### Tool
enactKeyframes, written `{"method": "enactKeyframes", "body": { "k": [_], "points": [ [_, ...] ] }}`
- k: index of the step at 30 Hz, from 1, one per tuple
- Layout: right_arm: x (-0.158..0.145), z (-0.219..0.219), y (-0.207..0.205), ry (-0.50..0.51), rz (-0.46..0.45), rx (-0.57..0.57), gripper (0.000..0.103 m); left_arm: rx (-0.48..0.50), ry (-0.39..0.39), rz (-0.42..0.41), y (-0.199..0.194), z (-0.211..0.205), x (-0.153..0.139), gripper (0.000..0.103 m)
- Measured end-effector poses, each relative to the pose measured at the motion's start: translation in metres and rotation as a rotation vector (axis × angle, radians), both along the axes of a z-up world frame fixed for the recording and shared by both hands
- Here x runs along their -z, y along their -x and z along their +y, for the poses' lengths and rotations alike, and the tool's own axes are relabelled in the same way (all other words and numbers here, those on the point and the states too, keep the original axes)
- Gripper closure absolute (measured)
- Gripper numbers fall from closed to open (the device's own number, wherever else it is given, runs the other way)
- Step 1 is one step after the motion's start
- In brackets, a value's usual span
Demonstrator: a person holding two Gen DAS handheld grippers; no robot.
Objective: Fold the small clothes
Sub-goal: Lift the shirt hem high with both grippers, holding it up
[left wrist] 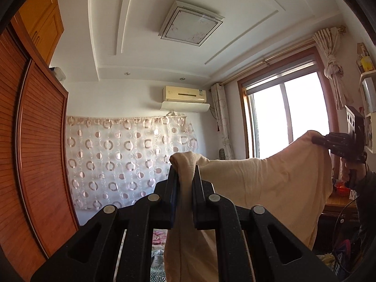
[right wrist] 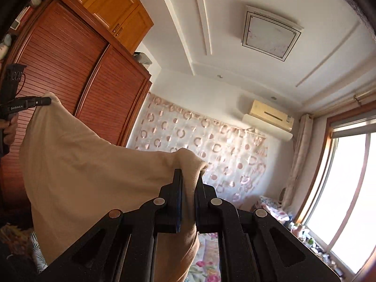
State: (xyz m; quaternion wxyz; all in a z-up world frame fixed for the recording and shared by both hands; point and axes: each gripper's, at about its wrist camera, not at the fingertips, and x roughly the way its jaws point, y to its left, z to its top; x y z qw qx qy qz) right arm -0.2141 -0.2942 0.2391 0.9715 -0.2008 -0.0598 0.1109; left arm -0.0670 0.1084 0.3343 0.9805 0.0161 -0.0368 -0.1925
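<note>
A cream-coloured garment [left wrist: 270, 188] hangs spread in the air between both grippers. My left gripper [left wrist: 185, 171] is shut on one top corner, with a bunch of cloth squeezed between its black fingers and trailing down below them. My right gripper [right wrist: 188, 176] is shut on the other top corner of the garment [right wrist: 82, 176] in the same way. In the left wrist view the right gripper [left wrist: 316, 139] shows at the far right, pinching the cloth's far corner. In the right wrist view the left gripper [right wrist: 48, 101] shows at the far left, held by a hand [right wrist: 9, 129].
A red-brown slatted wardrobe [left wrist: 40, 152] fills the left side. A circle-patterned curtain [left wrist: 122, 155] hangs on the far wall under an air conditioner [left wrist: 184, 94]. A bright window [left wrist: 289, 115] is at right. Floral bedding [right wrist: 206, 258] lies below; cluttered items [right wrist: 305, 235] line the windowsill.
</note>
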Motion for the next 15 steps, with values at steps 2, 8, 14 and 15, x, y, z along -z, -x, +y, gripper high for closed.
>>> {"method": "enactKeyframes", "body": {
  "k": [2,8,14,15],
  "points": [
    [-0.003,-0.002,0.001,0.002,0.011,-0.002,0.095,-0.001,-0.002,0.021,-0.008,0.001,0.012,0.092],
    [0.023,-0.003,-0.055,0.016,0.115,0.022,0.095,-0.036,-0.031,0.109,-0.06,-0.007,0.051,0.092],
    [0.089,-0.001,-0.165,0.019,0.265,0.01,0.095,-0.112,-0.095,0.205,-0.149,-0.012,0.119,0.092],
    [0.1,-0.002,-0.184,0.013,0.293,0.01,0.095,-0.12,-0.105,0.225,-0.165,-0.014,0.132,0.092]
  ]
}}
